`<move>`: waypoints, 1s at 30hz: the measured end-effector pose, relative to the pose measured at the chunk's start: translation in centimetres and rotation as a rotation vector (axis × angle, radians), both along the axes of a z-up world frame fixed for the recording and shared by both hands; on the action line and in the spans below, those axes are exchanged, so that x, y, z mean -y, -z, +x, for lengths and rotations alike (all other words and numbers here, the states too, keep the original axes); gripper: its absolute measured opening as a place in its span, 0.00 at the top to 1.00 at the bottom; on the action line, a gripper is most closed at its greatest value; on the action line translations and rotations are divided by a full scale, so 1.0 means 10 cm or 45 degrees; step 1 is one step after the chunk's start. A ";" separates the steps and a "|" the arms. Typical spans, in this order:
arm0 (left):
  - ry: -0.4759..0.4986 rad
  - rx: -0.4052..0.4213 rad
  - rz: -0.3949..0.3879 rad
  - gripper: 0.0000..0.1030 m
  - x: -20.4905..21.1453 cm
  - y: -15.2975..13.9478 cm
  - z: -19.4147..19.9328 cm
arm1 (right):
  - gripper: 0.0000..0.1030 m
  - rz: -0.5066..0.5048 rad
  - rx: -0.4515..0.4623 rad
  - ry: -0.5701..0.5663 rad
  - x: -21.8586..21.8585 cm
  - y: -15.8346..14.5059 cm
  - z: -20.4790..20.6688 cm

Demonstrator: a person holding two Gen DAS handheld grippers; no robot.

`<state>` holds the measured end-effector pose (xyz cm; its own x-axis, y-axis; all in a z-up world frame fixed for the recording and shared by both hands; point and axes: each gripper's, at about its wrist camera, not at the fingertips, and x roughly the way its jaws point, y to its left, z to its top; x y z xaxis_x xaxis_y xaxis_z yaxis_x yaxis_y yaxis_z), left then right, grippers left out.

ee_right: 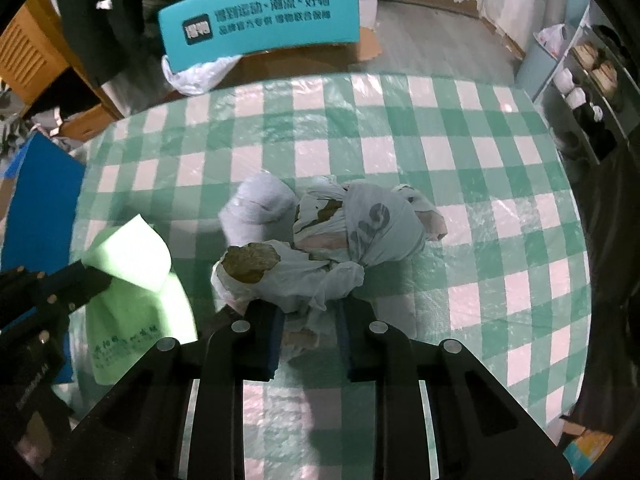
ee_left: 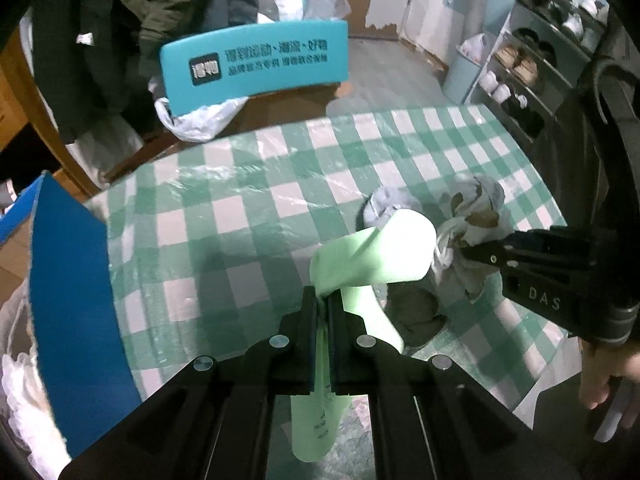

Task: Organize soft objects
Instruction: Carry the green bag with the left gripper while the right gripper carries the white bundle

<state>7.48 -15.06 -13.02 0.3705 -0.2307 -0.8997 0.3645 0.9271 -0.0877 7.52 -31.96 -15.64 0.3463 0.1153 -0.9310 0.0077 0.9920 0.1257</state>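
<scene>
1. Left claw (ee_left: 323, 300): clamped on green bag (ee_left: 372, 256), held above checked surface (ee_left: 240, 208).
2. Right claw (ee_right: 310, 320): clamped on knotted white bundle (ee_right: 320, 236).
3. Progress: both items gripped; neither yet put away.

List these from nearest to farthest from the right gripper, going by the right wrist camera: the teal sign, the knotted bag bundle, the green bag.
1. Knotted bag bundle: pinched in the right gripper jaws, dead centre.
2. Green bag: to the left, held by the left gripper.
3. Teal sign: beyond the table's far edge, top of view.
</scene>
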 end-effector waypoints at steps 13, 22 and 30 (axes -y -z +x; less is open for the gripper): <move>-0.056 0.120 0.003 0.96 -0.20 -0.35 -0.14 | 0.80 0.010 0.103 -0.073 -0.23 -0.38 -0.17; -0.092 0.173 -0.007 0.96 -0.35 -0.54 -0.20 | 0.80 0.018 0.156 -0.112 -0.35 -0.58 -0.21; -0.127 0.205 -0.020 0.96 -0.50 -0.67 -0.25 | 0.80 0.029 0.191 -0.139 -0.46 -0.71 -0.21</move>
<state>5.01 -10.10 -6.31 0.5314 -0.1991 -0.8234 0.2813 0.9583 -0.0502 5.40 -27.32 -8.52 0.4654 0.1800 -0.8666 -0.1203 0.9829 0.1395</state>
